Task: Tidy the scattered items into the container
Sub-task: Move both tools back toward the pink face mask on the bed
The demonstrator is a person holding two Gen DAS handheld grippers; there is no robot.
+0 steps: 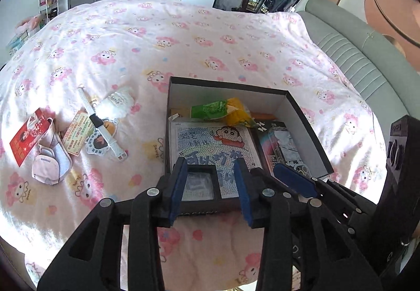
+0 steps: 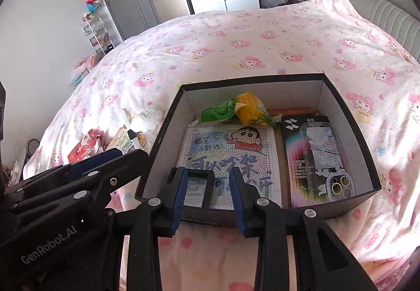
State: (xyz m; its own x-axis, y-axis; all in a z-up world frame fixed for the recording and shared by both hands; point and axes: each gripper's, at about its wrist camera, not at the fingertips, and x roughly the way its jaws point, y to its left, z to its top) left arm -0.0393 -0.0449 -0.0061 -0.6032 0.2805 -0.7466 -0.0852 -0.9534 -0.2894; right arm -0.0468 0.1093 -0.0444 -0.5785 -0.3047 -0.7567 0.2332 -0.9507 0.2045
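Left claw (image 1: 211,187) is being held part open over the near edge of the box (image 1: 294,104); nothing is being gripped, the pads are not pressing on anything. A small black-framed item (image 1: 200,183) is being seen between the fingers, lying inside the box on the cartoon sheet (image 1: 210,141), apparently just dropped. Right claw (image 2: 207,191) is likewise being held part open and empty over the same near corner, the framed item showing between its fingers too.

Further into the box, a phone case pack (image 2: 317,157), a green wrapper (image 2: 218,111) and a yellow packet (image 2: 249,108) are already being stored, so the task is judged to be partly done.

Out on the bed (image 1: 183,36), left of the box, the rest is still being left scattered: a white watch (image 1: 101,124), a fluffy white item (image 1: 116,104), a pink face mask (image 1: 48,162), a red card (image 1: 26,138), a printed card (image 1: 76,130) and a round sticker (image 1: 98,142). These are still to be collected, probably by the left claw, being nearer.
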